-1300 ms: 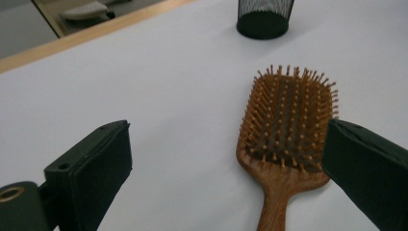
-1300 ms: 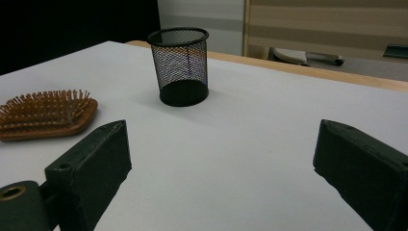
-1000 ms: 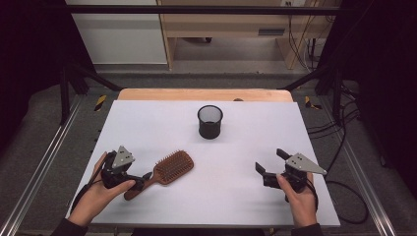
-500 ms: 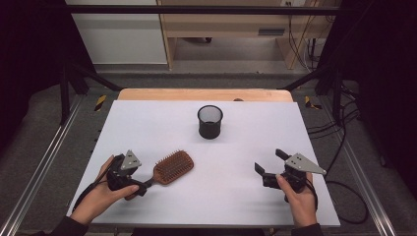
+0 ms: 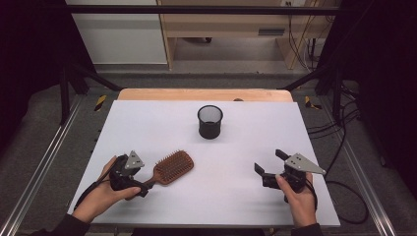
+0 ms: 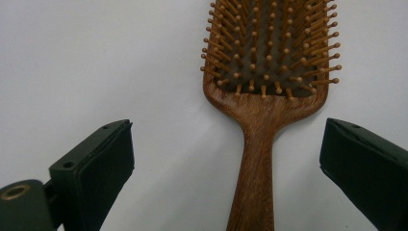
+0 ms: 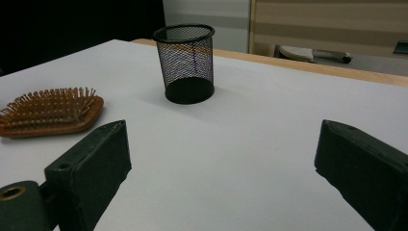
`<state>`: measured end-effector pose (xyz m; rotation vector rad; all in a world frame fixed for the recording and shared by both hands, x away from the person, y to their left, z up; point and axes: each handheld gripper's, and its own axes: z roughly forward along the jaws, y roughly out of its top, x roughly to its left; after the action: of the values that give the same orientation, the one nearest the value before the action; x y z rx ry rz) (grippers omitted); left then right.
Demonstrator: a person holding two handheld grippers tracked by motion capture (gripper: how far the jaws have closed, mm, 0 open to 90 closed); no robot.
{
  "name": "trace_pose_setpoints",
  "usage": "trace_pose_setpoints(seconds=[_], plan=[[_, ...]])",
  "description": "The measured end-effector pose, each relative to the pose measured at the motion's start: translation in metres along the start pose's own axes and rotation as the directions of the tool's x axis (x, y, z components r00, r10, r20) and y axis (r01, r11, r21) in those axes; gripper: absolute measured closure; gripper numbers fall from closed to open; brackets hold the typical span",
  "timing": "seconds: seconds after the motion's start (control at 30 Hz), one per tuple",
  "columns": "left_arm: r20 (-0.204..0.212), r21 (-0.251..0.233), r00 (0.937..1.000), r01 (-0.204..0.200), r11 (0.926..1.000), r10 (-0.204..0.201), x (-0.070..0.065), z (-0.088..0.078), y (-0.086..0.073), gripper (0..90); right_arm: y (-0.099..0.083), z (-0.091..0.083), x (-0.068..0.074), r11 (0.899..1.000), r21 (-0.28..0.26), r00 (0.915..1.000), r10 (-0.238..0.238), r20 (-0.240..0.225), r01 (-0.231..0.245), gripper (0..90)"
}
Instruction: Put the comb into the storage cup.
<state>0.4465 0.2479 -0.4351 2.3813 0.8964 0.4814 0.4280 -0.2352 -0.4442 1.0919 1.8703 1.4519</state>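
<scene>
White table (image 5: 236, 147), wooden hairbrush (image 5: 172, 167)

A black mesh cup (image 5: 210, 122) stands upright on the white table (image 5: 147, 123).

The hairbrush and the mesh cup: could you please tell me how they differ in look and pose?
The hairbrush is brown wood and lies flat, bristles up; the mesh cup is black wire and stands upright, open end up. The hairbrush lies at the left gripper, its handle between the open jaws; the mesh cup stands apart. Both rest on the white table.
</scene>
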Motion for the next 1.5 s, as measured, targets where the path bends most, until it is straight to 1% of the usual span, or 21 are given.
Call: trace_pose_setpoints(seconds=[0.1,0.4,0.6,0.7,0.77,0.87,0.93,1.0,1.07,1.13,1.23,1.37,1.5], plan=[[0.002,-0.002,0.9999,0.013,0.9999,-0.013,0.003,0.001,0.0,5.2,0.0,0.001,0.0,1.0,0.001,1.0,0.0,0.0,0.0,5.3],[0.024,0.031,0.9994,0.025,0.9992,-0.026,0.007,0.009,-0.003,5.8,-0.001,0.003,0.0,1.0,0.015,1.0,-0.004,-0.003,0.004,5.2],[0.045,0.06,0.9989,0.011,0.9981,-0.013,0.002,0.014,-0.001,6.0,-0.002,0.003,0.0,1.0,0.019,1.0,-0.002,-0.005,0.002,5.4],[0.053,0.08,0.9985,0.007,0.9968,-0.011,0.001,0.015,0.0,8.9,-0.002,0.003,0.0,1.0,0.02,1.0,-0.002,-0.009,0.002,5.4],[0.063,0.095,0.998,0.003,0.9955,-0.009,0.001,0.016,0.002,14.1,-0.002,0.004,0.0,1.0,0.023,1.0,0.0,-0.009,0.0,5.4],[0.093,0.118,0.9957,-0.004,0.993,-0.007,0.0,0.016,0.004,23.0,-0.002,0.004,0.0,1.0,0.024,1.0,0.002,-0.009,-0.001,5.5],[0.104,0.122,0.9946,-0.012,0.9924,-0.001,0.0,0.015,0.006,32.0,-0.002,0.004,0.0,1.0,0.026,0.9999,0.006,-0.011,-0.006,5.6],[0.126,0.135,0.9919,-0.026,0.9905,0.009,-0.001,0.014,0.008,36.3,-0.003,0.005,0.0,1.0,0.028,0.9999,0.006,-0.014,-0.006,5.7],[0.132,0.147,0.9911,-0.037,0.9885,0.018,-0.002,0.014,0.01,40.9,-0.003,0.005,0.0,0.999,0.032,0.9999,0.005,-0.016,-0.005,5.7],[0.145,0.166,0.9892,-0.045,0.9851,0.02,-0.003,0.015,0.012,43.6,-0.003,0.006,0.0,0.999,0.033,0.9998,0.004,-0.018,-0.003,5.7],[0.146,0.198,0.989,-0.054,0.9787,0.025,-0.003,0.018,0.012,45.9,-0.003,0.006,0.0,0.999,0.037,0.9998,0.005,-0.019,-0.005,5.8],[0.162,0.214,0.9866,-0.057,0.9752,0.023,-0.004,0.021,0.013,49.7,-0.004,0.007,-0.001,0.999,0.042,0.9997,0.008,-0.021,-0.007,5.9],[0.164,0.22,0.9861,-0.06,0.9737,0.024,-0.004,0.023,0.015,53.6,-0.005,0.009,-0.001,0.999,0.046,0.9997,0.012,-0.024,-0.011,6.0]])
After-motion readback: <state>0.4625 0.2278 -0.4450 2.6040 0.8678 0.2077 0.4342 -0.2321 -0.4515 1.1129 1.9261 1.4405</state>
